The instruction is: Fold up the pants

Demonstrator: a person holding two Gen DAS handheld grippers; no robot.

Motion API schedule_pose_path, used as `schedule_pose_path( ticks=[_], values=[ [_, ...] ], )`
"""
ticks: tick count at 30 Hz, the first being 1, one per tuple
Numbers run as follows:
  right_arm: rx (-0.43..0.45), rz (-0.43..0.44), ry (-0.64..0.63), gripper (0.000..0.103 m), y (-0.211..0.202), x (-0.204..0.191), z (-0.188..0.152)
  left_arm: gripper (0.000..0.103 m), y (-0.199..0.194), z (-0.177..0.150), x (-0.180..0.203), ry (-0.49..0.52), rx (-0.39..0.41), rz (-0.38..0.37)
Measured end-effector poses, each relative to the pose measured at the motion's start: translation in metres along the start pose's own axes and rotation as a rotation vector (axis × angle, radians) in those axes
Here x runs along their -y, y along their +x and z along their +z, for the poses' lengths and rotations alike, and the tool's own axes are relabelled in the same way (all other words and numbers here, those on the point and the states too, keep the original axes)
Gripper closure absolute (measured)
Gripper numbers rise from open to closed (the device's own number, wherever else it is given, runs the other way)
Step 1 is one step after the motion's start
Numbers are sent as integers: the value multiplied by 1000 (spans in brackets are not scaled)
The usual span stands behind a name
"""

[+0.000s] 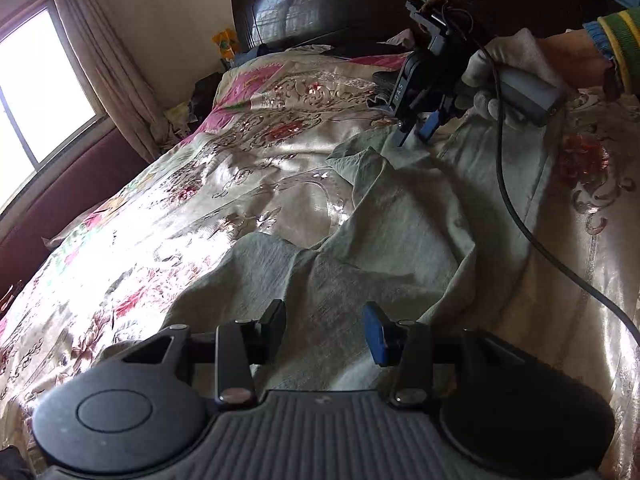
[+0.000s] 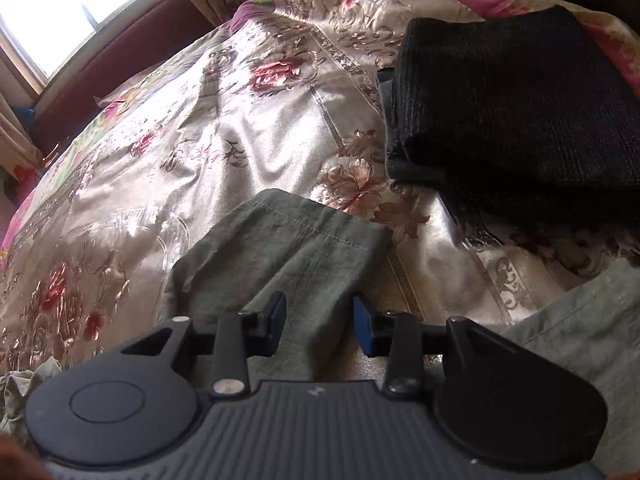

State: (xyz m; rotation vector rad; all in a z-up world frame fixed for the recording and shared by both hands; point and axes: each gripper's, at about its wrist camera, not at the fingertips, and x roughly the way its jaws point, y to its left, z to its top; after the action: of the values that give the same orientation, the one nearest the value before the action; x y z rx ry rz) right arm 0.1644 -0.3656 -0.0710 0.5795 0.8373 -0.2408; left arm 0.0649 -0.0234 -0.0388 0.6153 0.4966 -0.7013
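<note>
Grey-green pants lie crumpled on a shiny floral bedspread. My left gripper hovers low over the wide end of the pants, its jaws apart and the cloth lying under the gap. Farther up the bed a gloved hand holds my right gripper, tips down on a leg end. In the right wrist view the right gripper stands open above a hemmed pant leg, and a ridge of cloth runs between the fingers without being pinched. Another part of the pants shows at the lower right.
A folded black ribbed garment lies on the bedspread just beyond the leg hem. A black cable trails from the right gripper across the pants. A dark headboard stands at the back, with a window and curtain on the left.
</note>
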Motion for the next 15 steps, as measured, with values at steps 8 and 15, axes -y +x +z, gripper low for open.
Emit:
schedule_pose_path(
  ticks=[8, 15],
  values=[
    [68, 149, 153, 100, -46, 24, 8, 46, 11, 17, 12, 48, 20, -21],
    [256, 273, 167, 100, -156, 28, 17, 45, 15, 41, 22, 63, 68, -21]
  ],
)
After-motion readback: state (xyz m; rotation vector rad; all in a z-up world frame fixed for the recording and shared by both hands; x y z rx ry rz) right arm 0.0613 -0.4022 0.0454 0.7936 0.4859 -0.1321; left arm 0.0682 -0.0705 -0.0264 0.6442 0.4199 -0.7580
